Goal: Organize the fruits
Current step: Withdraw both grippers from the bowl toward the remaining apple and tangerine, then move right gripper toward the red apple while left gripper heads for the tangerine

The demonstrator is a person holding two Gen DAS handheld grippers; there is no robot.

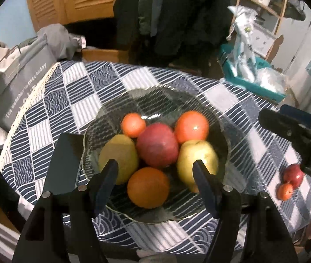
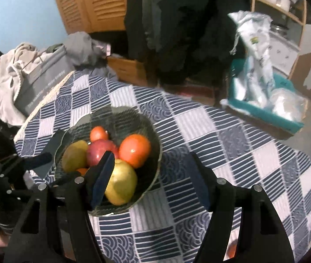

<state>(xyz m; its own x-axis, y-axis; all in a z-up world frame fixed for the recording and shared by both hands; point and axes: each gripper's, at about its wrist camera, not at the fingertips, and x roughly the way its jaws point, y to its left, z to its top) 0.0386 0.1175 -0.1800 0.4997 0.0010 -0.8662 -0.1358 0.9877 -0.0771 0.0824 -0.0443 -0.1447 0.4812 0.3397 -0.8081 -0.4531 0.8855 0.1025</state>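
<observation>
A glass bowl (image 1: 219, 129) sits on the checked tablecloth and holds several fruits: a red apple (image 1: 156, 145), an orange (image 1: 147, 187), two yellow-green fruits, a large orange-red fruit (image 1: 191, 126) and a small one. My left gripper (image 1: 155, 165) is open and empty just above the bowl's near side. A red apple (image 1: 293, 174) and a small orange fruit (image 1: 285, 191) lie on the cloth at the right. My right gripper (image 2: 150, 160) is open and empty, right of the bowl (image 2: 155, 151); it also shows in the left wrist view (image 1: 298, 135).
A dark flat rectangular thing (image 1: 64, 164) lies beside the bowl's left rim. A grey box (image 1: 21, 81) with clothes stands off the table's left edge. A teal tray (image 2: 263, 107) with plastic bags stands at the far right. Dark hanging clothes are behind the table.
</observation>
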